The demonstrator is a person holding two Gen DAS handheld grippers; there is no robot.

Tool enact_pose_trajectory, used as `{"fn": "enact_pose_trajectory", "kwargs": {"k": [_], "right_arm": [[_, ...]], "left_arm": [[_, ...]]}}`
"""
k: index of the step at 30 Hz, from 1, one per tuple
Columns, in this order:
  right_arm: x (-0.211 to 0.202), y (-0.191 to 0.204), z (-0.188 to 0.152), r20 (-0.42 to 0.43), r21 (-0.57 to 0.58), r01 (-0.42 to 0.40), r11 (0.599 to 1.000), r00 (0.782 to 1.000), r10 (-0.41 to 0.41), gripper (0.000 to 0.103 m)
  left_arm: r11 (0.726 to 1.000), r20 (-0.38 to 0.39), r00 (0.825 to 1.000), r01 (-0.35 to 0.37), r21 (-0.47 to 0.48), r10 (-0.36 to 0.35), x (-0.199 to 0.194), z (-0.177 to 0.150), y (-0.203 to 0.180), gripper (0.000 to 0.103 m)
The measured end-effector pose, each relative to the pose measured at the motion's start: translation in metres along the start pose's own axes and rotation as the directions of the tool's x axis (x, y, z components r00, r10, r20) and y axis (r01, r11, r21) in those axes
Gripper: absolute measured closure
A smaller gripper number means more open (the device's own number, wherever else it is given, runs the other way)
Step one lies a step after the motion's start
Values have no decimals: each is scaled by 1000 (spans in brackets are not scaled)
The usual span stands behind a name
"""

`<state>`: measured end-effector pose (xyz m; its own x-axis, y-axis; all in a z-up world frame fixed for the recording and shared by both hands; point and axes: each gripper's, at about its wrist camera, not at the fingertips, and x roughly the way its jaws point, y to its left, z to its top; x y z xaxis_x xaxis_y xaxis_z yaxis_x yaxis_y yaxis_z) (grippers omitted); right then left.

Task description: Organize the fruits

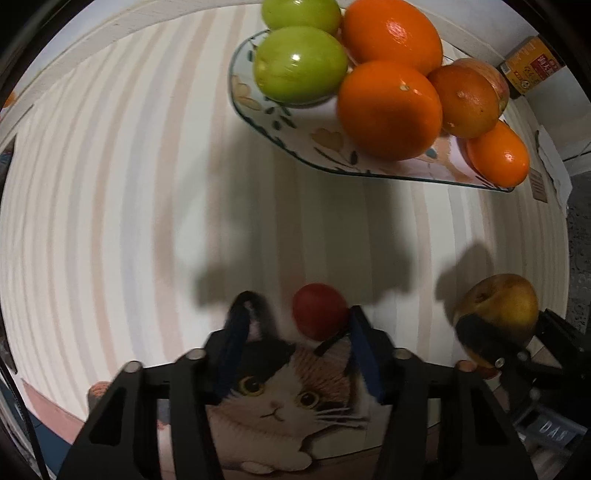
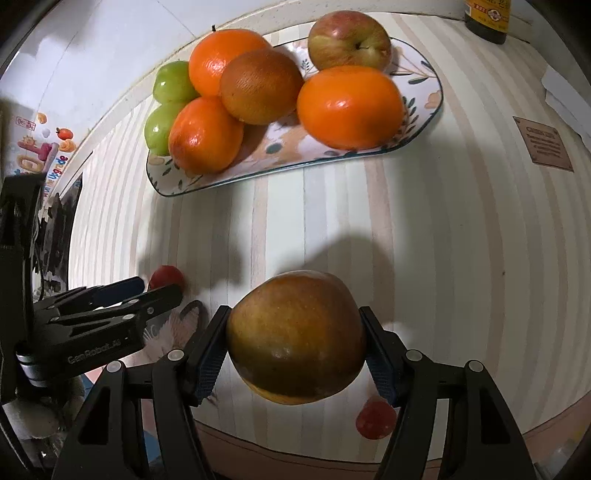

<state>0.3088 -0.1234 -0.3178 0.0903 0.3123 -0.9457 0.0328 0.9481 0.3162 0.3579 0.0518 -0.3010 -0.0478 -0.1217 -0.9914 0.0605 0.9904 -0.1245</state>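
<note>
Striped cloth (image 2: 461, 240) covers the table, with a cat print at the lower edge of the left wrist view. Plate (image 2: 424, 122), oblong and flower-patterned, lies in the upper middle of the right wrist view, its long axis running lower left to upper right; it carries oranges (image 2: 349, 107), two green fruits (image 2: 171, 83) at its left end and a red apple (image 2: 349, 38) at the far rim. Bottle (image 2: 487, 18), dark, stands at the top right, off the plate. Brown apple (image 2: 295, 336), clamped between the pads of the right gripper (image 2: 295, 350), held clear of the cloth; the plate lies straight ahead of it and well apart, so the right hand is the one placed to deliver. Left gripper (image 1: 295, 325), jaws spread, with a small red fruit (image 1: 320, 311) between the fingertips, touching or nearly touching the right-hand finger, not gripped as far as can be judged. Second small red fruit (image 2: 375, 419) rests on the cloth under the right gripper, near the lower edge.
</note>
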Motion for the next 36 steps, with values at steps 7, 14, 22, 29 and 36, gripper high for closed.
{"fn": "enact_pose_trajectory", "kwargs": {"k": [7,14,22,29,36], "right_arm": [[2,1,0,-4,0,6,1000,1000,-6,33],[-4,-1,2,15,6,-5,1000,1000,4,33],[-44,-9,22,95,45,-82,996,992,78,33],[-94,-38,81,218,103,-105,989,973,80,33],[-79,-80,138,202,167,-9,986,979,-25,33]], "left_arm": [[1000,26,1000,4,28,-4,4,-2,-14,75],[1000,54,998,26,-12,-25,-18,1,-5,75],[990,158,981,123,-63,-112,-76,10,-1,75],[988,221,969,130,-80,-109,-97,42,-1,75],[986,188,978,111,-122,-87,-73,77,8,75]]}}
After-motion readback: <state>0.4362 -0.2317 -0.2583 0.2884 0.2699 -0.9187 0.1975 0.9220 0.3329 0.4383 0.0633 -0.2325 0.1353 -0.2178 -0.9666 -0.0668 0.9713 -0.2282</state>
